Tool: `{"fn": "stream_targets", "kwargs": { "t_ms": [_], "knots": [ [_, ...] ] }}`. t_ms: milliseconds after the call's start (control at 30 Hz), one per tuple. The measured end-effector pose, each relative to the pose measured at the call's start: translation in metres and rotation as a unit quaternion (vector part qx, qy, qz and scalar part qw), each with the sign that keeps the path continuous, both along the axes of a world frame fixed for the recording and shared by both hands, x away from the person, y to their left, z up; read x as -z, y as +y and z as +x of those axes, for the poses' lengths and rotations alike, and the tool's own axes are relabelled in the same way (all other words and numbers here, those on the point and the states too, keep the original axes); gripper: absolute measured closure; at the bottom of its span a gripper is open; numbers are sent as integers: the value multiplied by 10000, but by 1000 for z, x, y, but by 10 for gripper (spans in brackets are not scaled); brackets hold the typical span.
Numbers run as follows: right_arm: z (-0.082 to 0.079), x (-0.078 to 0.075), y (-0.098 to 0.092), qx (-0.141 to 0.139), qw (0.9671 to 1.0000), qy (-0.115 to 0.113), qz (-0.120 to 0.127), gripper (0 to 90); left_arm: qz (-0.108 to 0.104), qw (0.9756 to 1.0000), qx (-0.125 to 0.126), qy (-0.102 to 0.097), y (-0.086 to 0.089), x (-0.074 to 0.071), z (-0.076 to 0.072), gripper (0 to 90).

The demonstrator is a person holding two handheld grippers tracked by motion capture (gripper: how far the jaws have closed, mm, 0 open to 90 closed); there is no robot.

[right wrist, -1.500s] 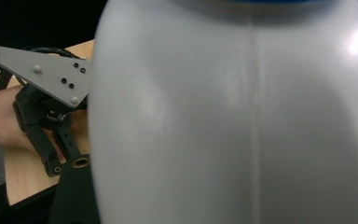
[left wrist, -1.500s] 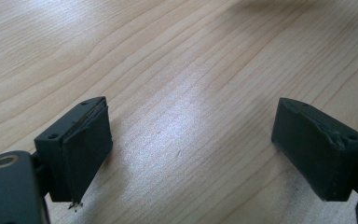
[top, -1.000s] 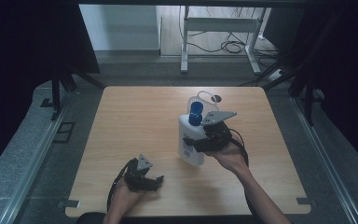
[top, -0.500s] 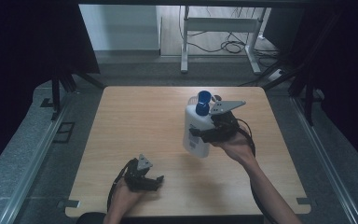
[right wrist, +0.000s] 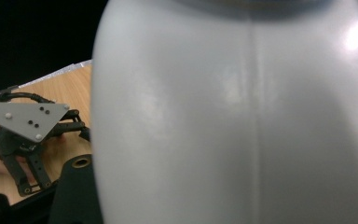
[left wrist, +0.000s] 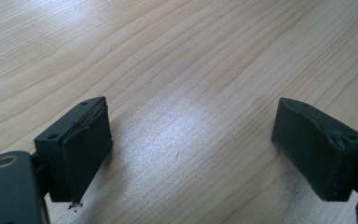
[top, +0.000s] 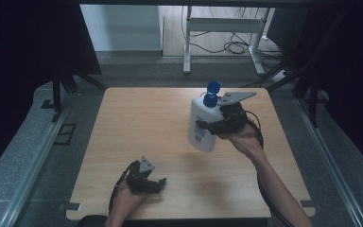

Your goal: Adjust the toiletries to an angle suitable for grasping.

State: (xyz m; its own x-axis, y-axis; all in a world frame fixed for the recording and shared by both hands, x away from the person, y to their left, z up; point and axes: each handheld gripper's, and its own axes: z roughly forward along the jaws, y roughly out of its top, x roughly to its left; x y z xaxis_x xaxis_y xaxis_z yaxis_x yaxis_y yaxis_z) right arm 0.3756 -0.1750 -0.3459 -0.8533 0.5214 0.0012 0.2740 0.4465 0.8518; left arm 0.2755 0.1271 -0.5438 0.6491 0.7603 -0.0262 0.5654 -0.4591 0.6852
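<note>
One white bottle [top: 202, 125] with blue cap clamped in right gripper [top: 207, 126] jaws, lifted clear above tabletop [top: 137, 123], setting-down apparently left to do; left gripper [top: 157, 185] idle, jaws apart.

A white plastic bottle [top: 202, 126] with a blue cap [top: 211, 90] is hanging clear of the light wooden table [top: 137, 123], over its right half, and it is leaning slightly, its cap end pointing up and away and its base end tipping down toward the near side. It is carrying a small printed label low on its front face, too small to read. Seen close in the right gripper view, its smooth pale body [right wrist: 242, 121] is showing a faint moulded seam running lengthwise and a few soft glints of light.
</note>
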Motion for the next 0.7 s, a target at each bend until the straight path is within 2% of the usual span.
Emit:
{"fn": "stream_targets", "kwargs": {
  "t_ms": [700],
  "knots": [
    [38,-18,-12,-7,9999,-98,52,371,-13,10000,-11,2,0,0,0,114]
  ]
}}
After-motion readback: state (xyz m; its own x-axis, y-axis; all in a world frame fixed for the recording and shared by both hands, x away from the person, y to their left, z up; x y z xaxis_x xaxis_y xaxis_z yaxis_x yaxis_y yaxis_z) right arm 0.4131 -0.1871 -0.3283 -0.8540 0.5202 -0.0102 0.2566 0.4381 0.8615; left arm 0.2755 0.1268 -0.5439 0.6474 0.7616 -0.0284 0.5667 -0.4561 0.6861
